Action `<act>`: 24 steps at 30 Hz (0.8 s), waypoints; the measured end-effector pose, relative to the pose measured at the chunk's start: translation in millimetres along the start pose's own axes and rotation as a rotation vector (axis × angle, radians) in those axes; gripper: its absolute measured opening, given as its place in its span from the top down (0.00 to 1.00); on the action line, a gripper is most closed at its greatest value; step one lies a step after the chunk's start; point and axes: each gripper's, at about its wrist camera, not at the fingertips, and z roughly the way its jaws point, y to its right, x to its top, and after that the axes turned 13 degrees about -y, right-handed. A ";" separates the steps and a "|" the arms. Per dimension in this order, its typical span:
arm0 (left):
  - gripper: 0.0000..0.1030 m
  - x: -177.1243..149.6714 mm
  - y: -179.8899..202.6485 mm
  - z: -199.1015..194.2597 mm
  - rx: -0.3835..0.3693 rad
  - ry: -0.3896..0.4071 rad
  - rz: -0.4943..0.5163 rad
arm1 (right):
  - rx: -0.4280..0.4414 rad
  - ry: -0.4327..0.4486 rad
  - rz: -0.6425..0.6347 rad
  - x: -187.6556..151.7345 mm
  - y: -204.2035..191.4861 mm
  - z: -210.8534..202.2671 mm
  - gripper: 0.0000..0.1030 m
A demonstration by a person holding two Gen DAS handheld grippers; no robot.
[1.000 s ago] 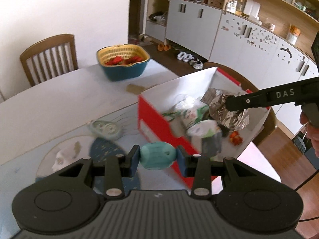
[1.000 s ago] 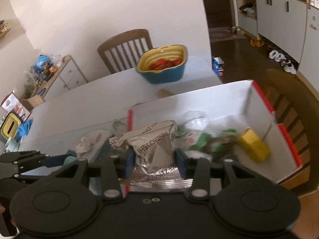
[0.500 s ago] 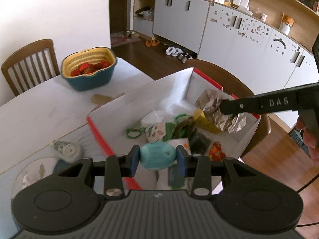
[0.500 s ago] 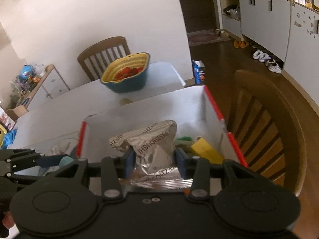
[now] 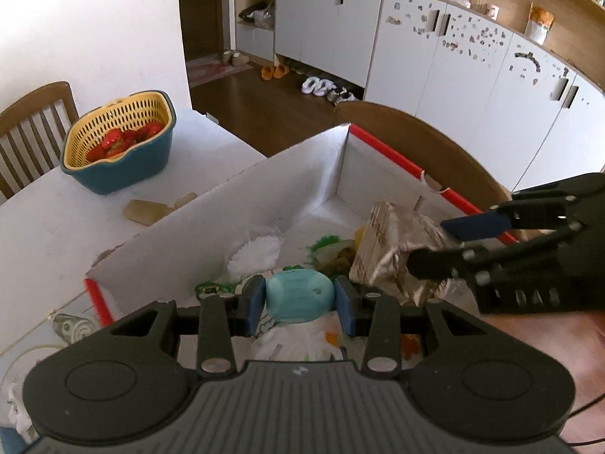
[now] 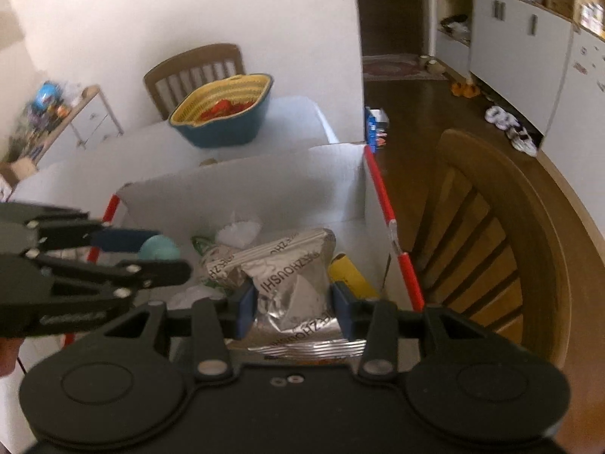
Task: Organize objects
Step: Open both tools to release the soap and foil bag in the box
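Note:
My left gripper (image 5: 298, 304) is shut on a teal oval object (image 5: 300, 299) and holds it above the open white box with red edges (image 5: 242, 204). My right gripper (image 6: 291, 310) is shut on a silver foil snack bag (image 6: 287, 280) over the same box (image 6: 302, 174), near its right side. In the left wrist view the right gripper (image 5: 450, 246) and the foil bag (image 5: 393, 246) show at the right. In the right wrist view the left gripper (image 6: 151, 253) and the teal object (image 6: 159, 247) show at the left. The box holds several packets, a white bag and a yellow item (image 6: 349, 274).
A blue basket with a yellow strainer of red fruit (image 5: 121, 143) stands on the white table (image 5: 56, 227) beyond the box. A tape roll (image 5: 72, 327) lies left of the box. Wooden chairs stand at the far side (image 5: 30, 128) and right of the box (image 6: 491, 234).
Both grippers have moved forward over the box with their objects still held. The right gripper has come closer to the left one.

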 end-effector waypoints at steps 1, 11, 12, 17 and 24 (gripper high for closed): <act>0.62 1.8 0.7 4.4 -0.004 -0.004 0.001 | -0.009 -0.004 -0.026 -0.8 -1.9 2.3 0.59; 0.62 16.1 0.5 37.7 0.004 -0.089 0.000 | -0.058 -0.047 -0.171 -9.8 -9.0 22.6 0.60; 0.62 17.2 0.5 40.6 0.005 -0.097 0.001 | -0.061 -0.052 -0.180 -10.4 -9.4 25.1 0.60; 0.62 20.6 3.8 53.2 0.000 -0.142 0.005 | -0.058 -0.081 -0.188 -11.2 -9.0 37.0 0.60; 0.62 20.6 7.9 61.4 0.012 -0.161 0.019 | -0.041 -0.087 -0.181 -10.4 -4.9 38.6 0.59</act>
